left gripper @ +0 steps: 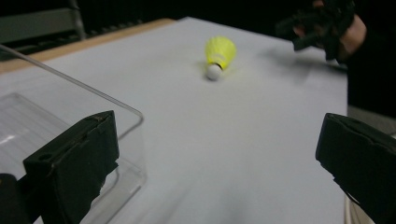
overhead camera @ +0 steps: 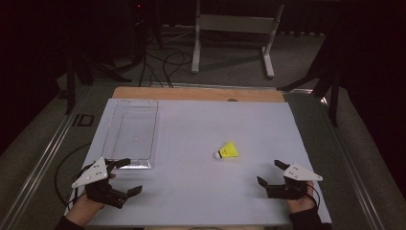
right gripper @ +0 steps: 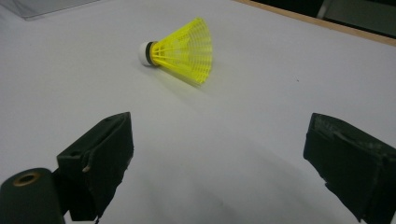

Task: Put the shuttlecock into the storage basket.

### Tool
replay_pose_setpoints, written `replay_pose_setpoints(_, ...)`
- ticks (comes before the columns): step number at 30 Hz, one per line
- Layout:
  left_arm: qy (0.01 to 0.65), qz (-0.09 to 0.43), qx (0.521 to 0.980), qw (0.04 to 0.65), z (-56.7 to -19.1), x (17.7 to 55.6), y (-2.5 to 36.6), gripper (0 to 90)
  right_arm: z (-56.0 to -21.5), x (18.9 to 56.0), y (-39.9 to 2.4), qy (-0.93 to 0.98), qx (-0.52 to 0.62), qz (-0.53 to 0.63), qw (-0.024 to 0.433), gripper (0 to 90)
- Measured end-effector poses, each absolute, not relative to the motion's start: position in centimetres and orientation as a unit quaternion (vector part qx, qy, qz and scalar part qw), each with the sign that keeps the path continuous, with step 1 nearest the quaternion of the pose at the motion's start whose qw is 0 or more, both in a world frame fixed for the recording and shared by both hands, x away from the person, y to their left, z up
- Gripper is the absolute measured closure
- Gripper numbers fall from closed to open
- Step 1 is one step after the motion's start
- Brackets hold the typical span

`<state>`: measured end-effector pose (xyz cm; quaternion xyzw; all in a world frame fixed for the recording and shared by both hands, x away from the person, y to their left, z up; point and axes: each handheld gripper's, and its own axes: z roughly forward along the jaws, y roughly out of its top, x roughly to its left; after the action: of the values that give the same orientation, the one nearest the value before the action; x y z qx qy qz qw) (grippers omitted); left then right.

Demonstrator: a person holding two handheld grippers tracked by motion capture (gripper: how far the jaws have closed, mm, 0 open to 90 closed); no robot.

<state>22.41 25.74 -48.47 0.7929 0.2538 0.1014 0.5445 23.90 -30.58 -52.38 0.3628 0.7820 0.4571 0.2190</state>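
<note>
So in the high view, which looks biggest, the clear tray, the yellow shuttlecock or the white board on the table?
Largest to smallest, as they look in the high view:
1. White board, spanning most of the table.
2. Clear tray, covering part of the board's far left.
3. Yellow shuttlecock, far smaller, lying on its side.

Bare tabletop [overhead camera: 201, 191] lies open around the yellow shuttlecock [overhead camera: 228, 151]; the one obstacle is a clear tray [overhead camera: 131, 134] at its nine o'clock, well apart.

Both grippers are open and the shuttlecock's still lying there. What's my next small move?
Probably ease the right gripper forward toward the yellow shuttlecock. It lies on its side on the white tabletop, apart from both grippers, nearer the right one, whose jaws stand open and face it.
</note>
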Motion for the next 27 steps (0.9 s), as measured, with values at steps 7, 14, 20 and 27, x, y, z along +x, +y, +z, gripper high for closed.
replay_pose_setpoints(7, 0.229, 0.071, 0.841, 0.486, -48.1, 23.0, 24.9, 0.3, -52.4, 23.9, -30.5, 0.785, 0.361, 0.455, 0.217, 8.6)
replay_pose_setpoints(14, 0.215, 0.053, 0.879, 0.422, -47.6, 23.7, 24.2, 0.3, -52.4, 23.9, -30.5, 0.785, 0.360, 0.455, 0.215, 8.7)
replay_pose_setpoints(20, 0.206, 0.046, 0.902, 0.377, -47.3, 23.9, 23.3, 0.3, -52.5, 23.9, -30.5, 0.787, 0.362, 0.453, 0.212, 8.7)
replay_pose_setpoints(27, 0.189, 0.024, 0.929, 0.318, -47.4, 24.2, 22.2, 0.3, -52.5, 23.9, -30.4, 0.789, 0.362, 0.451, 0.207, 8.7)
